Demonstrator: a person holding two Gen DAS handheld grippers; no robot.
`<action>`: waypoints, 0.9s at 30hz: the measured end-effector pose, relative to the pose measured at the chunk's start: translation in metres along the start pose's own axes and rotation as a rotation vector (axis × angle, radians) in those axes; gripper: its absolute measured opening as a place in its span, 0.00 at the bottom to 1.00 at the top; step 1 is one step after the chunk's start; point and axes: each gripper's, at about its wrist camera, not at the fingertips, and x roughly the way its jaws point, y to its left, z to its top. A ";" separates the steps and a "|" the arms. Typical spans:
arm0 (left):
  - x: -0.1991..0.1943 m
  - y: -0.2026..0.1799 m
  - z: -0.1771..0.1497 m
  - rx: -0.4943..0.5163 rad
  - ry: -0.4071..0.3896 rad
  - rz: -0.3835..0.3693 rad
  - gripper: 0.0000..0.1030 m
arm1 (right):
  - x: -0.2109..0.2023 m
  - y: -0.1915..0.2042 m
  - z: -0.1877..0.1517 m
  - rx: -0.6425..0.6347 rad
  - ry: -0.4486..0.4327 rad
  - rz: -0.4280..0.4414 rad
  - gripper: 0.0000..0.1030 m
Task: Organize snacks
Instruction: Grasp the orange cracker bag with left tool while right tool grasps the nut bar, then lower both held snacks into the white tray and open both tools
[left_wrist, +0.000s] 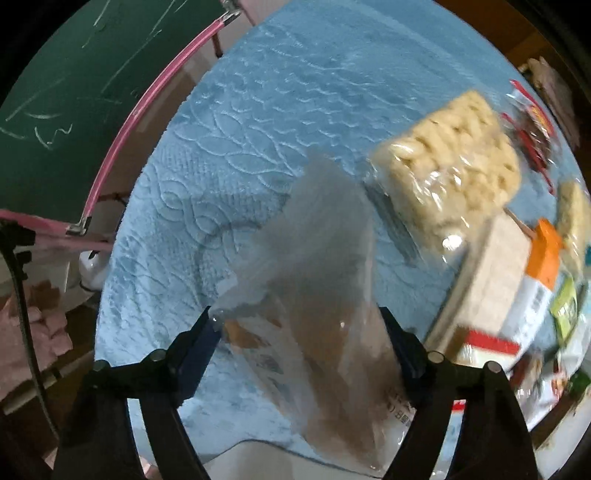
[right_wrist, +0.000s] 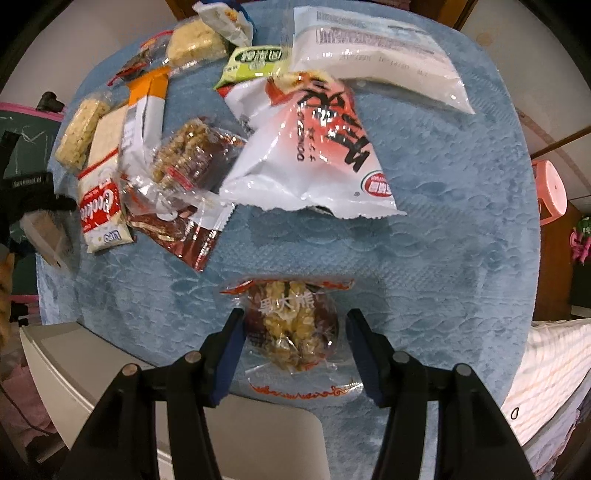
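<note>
In the left wrist view my left gripper (left_wrist: 299, 325) holds a clear wrapped brown snack bar (left_wrist: 317, 295) between its fingers, lifted over the blue cloth (left_wrist: 258, 110). A puffed rice cake pack (left_wrist: 454, 162) lies to the right. In the right wrist view my right gripper (right_wrist: 293, 332) is open, its fingers on either side of a clear packet of walnut-stuffed dates (right_wrist: 291, 325) lying on the blue cloth (right_wrist: 443, 240), not touching it. The held bar also shows at the left edge (right_wrist: 44, 230).
A pile of snacks lies at the back left: a white and red chip bag (right_wrist: 317, 147), a cookie pack (right_wrist: 101, 199), another date packet (right_wrist: 192, 158), a large white bag (right_wrist: 373, 48). A green chalkboard (left_wrist: 66, 92) stands left. A pink stool (right_wrist: 550, 192) is right.
</note>
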 end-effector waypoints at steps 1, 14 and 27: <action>-0.005 0.001 -0.002 0.012 -0.013 -0.005 0.78 | -0.004 0.002 -0.001 -0.001 -0.009 0.000 0.54; -0.149 0.019 -0.099 0.387 -0.393 -0.070 0.78 | -0.103 -0.003 -0.033 0.055 -0.252 0.025 0.54; -0.169 0.027 -0.235 0.754 -0.426 -0.124 0.79 | -0.148 0.034 -0.108 0.025 -0.323 0.080 0.54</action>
